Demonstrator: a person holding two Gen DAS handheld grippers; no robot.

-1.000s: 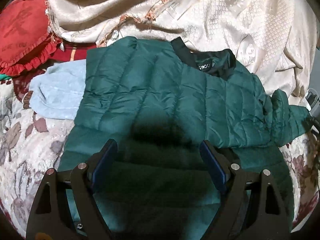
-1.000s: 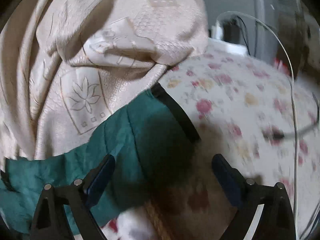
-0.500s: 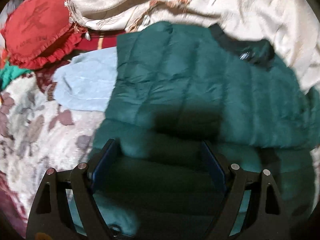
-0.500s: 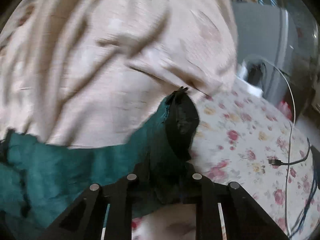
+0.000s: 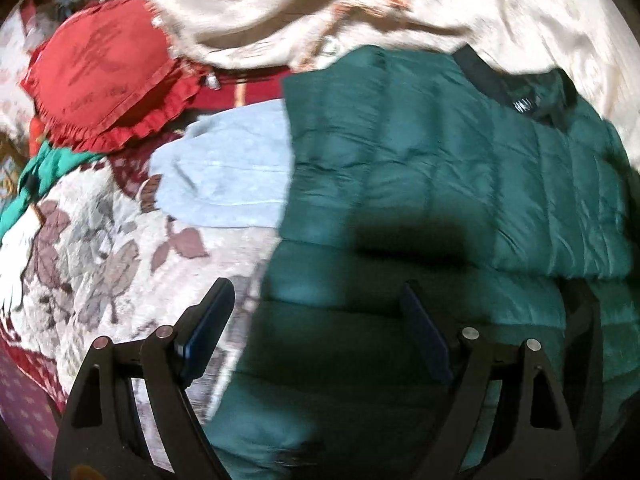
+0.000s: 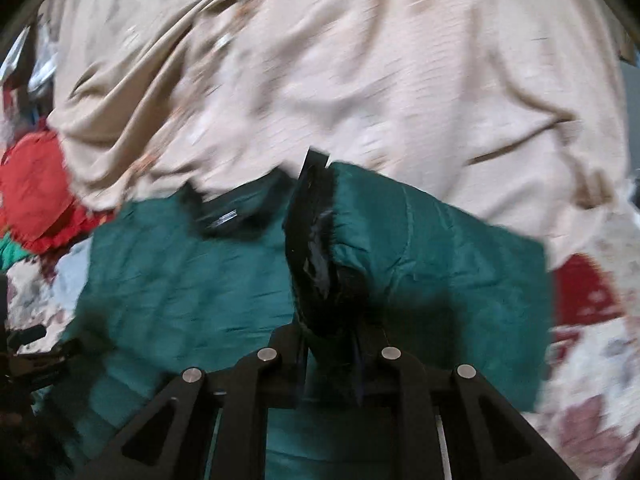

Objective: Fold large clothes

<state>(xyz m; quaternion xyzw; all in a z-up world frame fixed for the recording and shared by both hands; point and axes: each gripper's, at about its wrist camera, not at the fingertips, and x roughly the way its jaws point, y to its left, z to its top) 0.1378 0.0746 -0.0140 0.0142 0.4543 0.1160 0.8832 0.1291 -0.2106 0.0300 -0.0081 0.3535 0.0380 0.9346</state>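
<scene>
A dark green quilted jacket (image 5: 440, 168) with a black collar (image 5: 516, 88) lies spread on a floral bedspread (image 5: 92, 256). My left gripper (image 5: 316, 328) is open and empty, low over the jacket's left hem edge. My right gripper (image 6: 330, 344) is shut on the black cuff (image 6: 316, 248) of the jacket's sleeve (image 6: 432, 256) and holds it up over the jacket body (image 6: 180, 280), near the collar (image 6: 228, 216).
A beige embroidered cloth (image 5: 360, 8) is bunched behind the jacket, also filling the right wrist view (image 6: 340, 72). A red frilled cushion (image 5: 104, 76) and a light blue garment (image 5: 224, 172) lie to the left. A bit of green cloth (image 5: 44, 168) sits at far left.
My right gripper closed on the sleeve cuff and carried it left over the jacket body. My left gripper slid left toward the jacket's hem edge, staying open.
</scene>
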